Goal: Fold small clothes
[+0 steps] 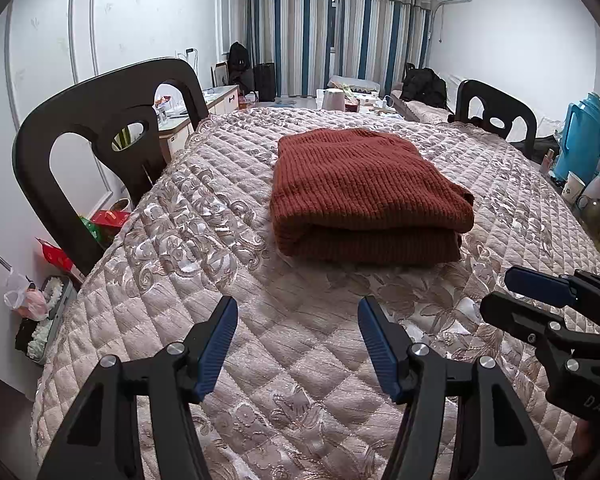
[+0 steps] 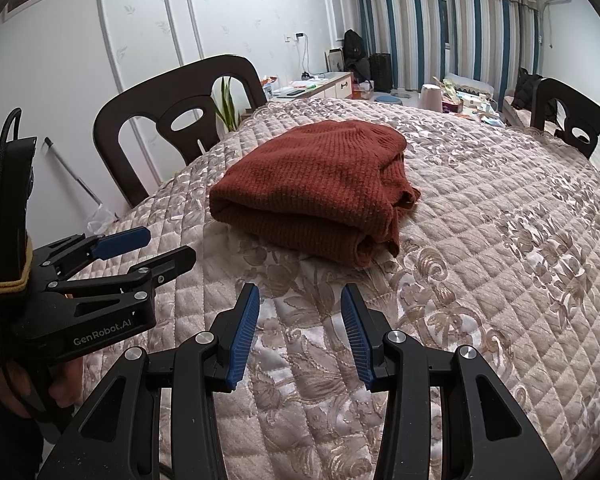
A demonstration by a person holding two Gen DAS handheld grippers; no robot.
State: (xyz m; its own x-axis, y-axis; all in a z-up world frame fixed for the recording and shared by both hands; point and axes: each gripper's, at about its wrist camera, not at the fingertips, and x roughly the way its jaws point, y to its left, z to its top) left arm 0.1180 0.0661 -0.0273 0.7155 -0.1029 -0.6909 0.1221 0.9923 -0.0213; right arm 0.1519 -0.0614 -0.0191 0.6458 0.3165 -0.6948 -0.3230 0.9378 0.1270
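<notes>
One garment on view: rust-red knitted sweater (image 1: 364, 196), already folded into a thick rectangle, several layers stacked, lying flat on the quilted tabletop (image 1: 260, 360). Use the sweater as your landmark.

Left of the sweater: dark chair (image 1: 100, 128) pushed against the tabletop edge, well apart from the knit. Nearer you than the sweater and a bit left: your left gripper (image 1: 298, 344), jaws spread, nothing between them, only bare quilt showing through the gap. Not touching the sweater.

Nearer you and right of that: your right gripper (image 2: 300, 332), jaws spread somewhat narrower, also empty, also clear of the fabric. Both point down toward the quilt, short of the sweater's near folded edge.

Right of the sweater: second dark chair (image 1: 496, 116), then a blue thermos (image 1: 582, 140) at the far right, well apart.

Progress call: fold looks basically done. Edges mostly squared; the right side shows a loose bunched end (image 2: 404, 196) poking out, not fully tucked. No other unfolded clothes visible on the tabletop. What's left, as I judge it: maybe tidy that right end, or you're finished with this piece.
</notes>
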